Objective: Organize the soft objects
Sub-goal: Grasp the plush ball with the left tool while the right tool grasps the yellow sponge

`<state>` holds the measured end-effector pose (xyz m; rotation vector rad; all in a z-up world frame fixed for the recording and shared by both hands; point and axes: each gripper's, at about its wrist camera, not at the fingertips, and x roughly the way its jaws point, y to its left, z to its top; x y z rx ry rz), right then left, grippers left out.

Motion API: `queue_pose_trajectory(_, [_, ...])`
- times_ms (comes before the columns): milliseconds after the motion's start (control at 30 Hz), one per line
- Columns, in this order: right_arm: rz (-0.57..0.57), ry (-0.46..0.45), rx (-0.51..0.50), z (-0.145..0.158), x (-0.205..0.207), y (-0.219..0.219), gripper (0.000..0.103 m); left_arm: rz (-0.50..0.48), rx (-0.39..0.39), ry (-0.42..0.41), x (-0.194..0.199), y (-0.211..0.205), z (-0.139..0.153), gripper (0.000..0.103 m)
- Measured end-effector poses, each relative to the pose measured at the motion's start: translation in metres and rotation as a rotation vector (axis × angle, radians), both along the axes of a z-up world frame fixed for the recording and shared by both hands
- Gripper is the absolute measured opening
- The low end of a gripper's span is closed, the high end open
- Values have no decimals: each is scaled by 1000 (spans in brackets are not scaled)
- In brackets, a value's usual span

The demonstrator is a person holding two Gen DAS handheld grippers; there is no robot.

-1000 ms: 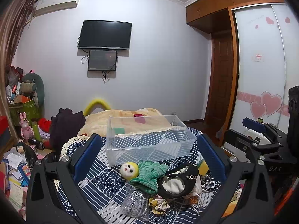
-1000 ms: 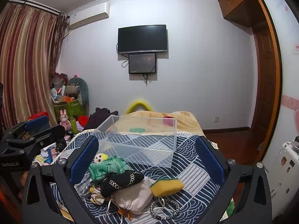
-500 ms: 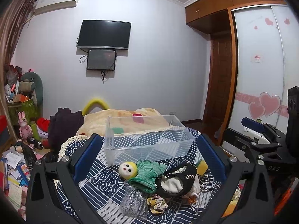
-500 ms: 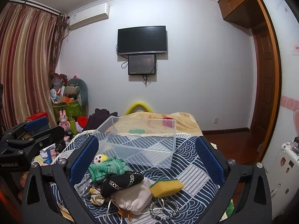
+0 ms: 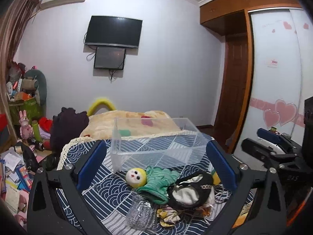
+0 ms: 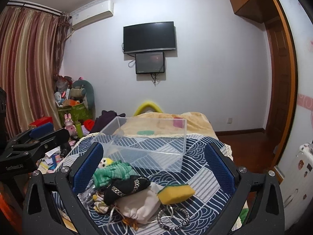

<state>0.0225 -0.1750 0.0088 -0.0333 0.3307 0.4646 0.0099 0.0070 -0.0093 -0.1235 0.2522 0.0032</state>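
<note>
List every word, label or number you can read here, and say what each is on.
"GeoRobot.AI", roughly; the small white print is hard to read: side of the left gripper, seen from the right wrist.
Embossed letters on the right gripper: too faint to read.
Sticker on the wardrobe door: too small.
TV logo: blurred.

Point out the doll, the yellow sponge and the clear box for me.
doll (image 5: 136, 177): left wrist view, on its white face.
yellow sponge (image 6: 177, 192): right wrist view, on its yellow top.
clear box (image 6: 144, 156): right wrist view, on its near wall.
</note>
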Motion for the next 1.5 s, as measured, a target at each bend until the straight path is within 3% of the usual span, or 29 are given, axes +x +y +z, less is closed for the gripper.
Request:
queue_pose_trajectory(67, [-14, 6, 0, -3, 3, -3, 103, 10, -4, 26, 8, 5, -4, 88])
queue_pose_trajectory(200, [-44, 38, 10, -10, 13, -11, 99, 35, -35, 89, 29, 22, -16, 82])
queue_pose_trajectory(467, [-94, 151, 3, -36, 39, -22, 87, 42, -77, 252, 71, 43, -53, 60])
queue_pose_trajectory(933, [-42, 352, -23, -78, 59, -24, 84, 10, -126, 429, 112, 44, -104, 58])
queue_pose_trajectory(1133, [-39, 418, -27, -93, 70, -20, 79, -15, -146, 431, 114, 43, -109, 57])
queue_pose_trajectory(1200, [-23, 435, -15, -95, 72, -20, 68, -32, -144, 424, 114, 42, -109, 48])
queue_pose_trajectory(1233, [-3, 448, -7, -96, 72, -20, 67, -50, -148, 423, 113, 42, -109, 42])
queue_pose_trajectory(1267, [6, 451, -3, -96, 72, -20, 66, -50, -142, 421, 112, 40, -108, 42])
queue_pose_trajectory(1500, [-20, 393, -21, -86, 65, -22, 59, -22, -92, 371, 96, 39, -94, 40])
